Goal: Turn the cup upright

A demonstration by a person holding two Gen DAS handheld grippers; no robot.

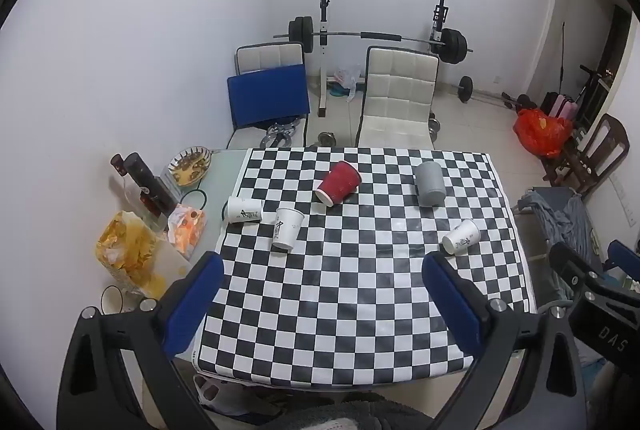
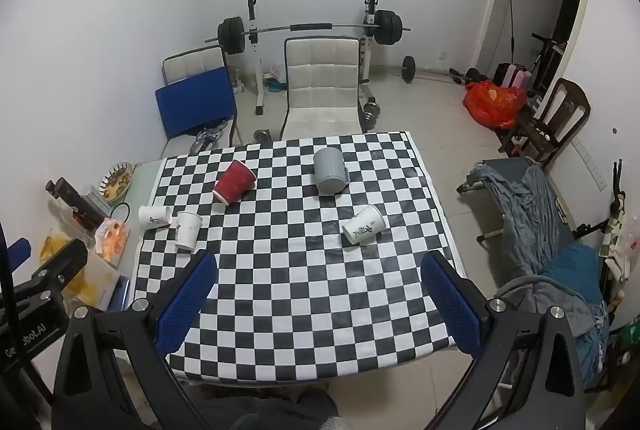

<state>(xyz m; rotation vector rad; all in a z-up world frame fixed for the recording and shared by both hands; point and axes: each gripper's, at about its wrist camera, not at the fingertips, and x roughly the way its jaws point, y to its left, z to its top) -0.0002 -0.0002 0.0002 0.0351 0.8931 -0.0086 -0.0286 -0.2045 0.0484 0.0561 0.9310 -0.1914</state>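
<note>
Checkered black-and-white tablecloth [image 2: 304, 290] carries a tipped white paper cup [image 2: 363, 230] near its right edge; the empty, wide-open right gripper [image 2: 320, 290] should probably clasp its sidewall, left gripper [image 1: 320, 294] likewise open.

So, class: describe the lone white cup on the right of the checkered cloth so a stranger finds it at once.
Start at the checkered cloth over the table. On its right side, nearer than the grey mug, lies a white paper cup on its side. Unlike the two white cups paired at the left edge, it lies alone.
</note>
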